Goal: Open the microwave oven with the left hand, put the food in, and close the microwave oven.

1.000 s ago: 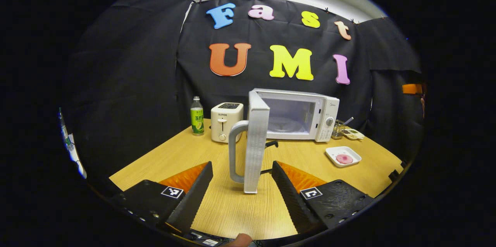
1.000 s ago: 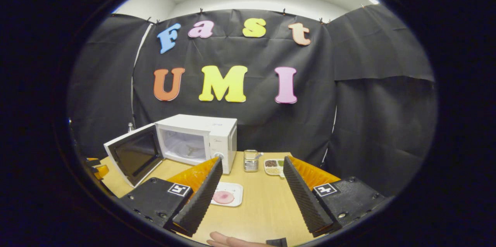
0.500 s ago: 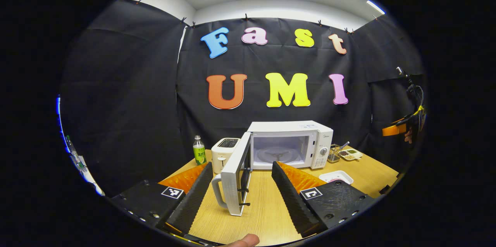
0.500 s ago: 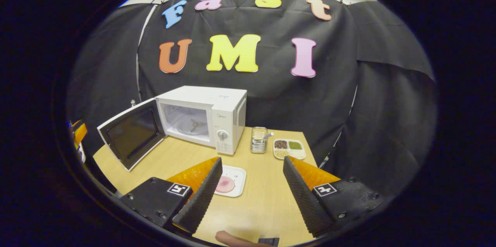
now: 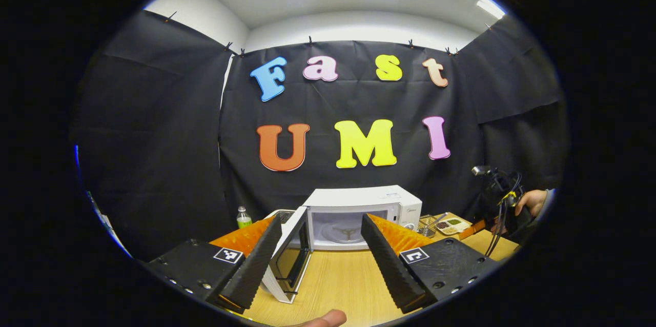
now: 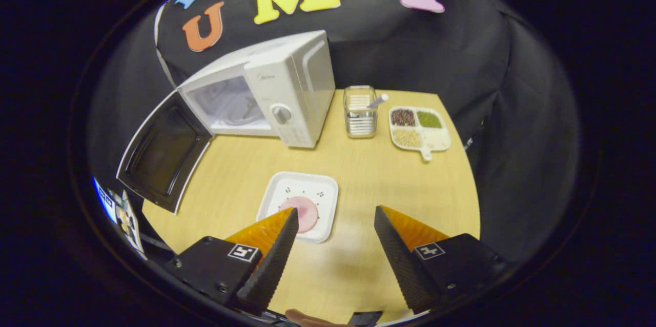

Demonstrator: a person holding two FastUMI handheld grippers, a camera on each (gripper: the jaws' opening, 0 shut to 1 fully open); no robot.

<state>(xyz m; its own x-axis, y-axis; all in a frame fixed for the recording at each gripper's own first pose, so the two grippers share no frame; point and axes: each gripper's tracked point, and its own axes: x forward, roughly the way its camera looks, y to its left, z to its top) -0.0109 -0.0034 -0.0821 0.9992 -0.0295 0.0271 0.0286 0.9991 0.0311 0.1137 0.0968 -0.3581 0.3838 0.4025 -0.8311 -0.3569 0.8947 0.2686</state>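
Microwave door open; right gripper poised above the food plate.

The microwave stood with its door swung wide. In front of it lay the square plate holding round, axis-less food. Right gripper and left gripper both had fingers apart, empty. Next, probably: grasping the plate's rim.

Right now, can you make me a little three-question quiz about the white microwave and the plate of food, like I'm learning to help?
1. True or false: the white microwave oven has its door swung open.
2. Where does the pink round food lie? A) inside the microwave B) on the square white plate on the wooden table C) in the right gripper
3. Fill in: the divided tray of beans and grains sits beside a clear ______.

Key: 1 true; 2 B; 3 container.
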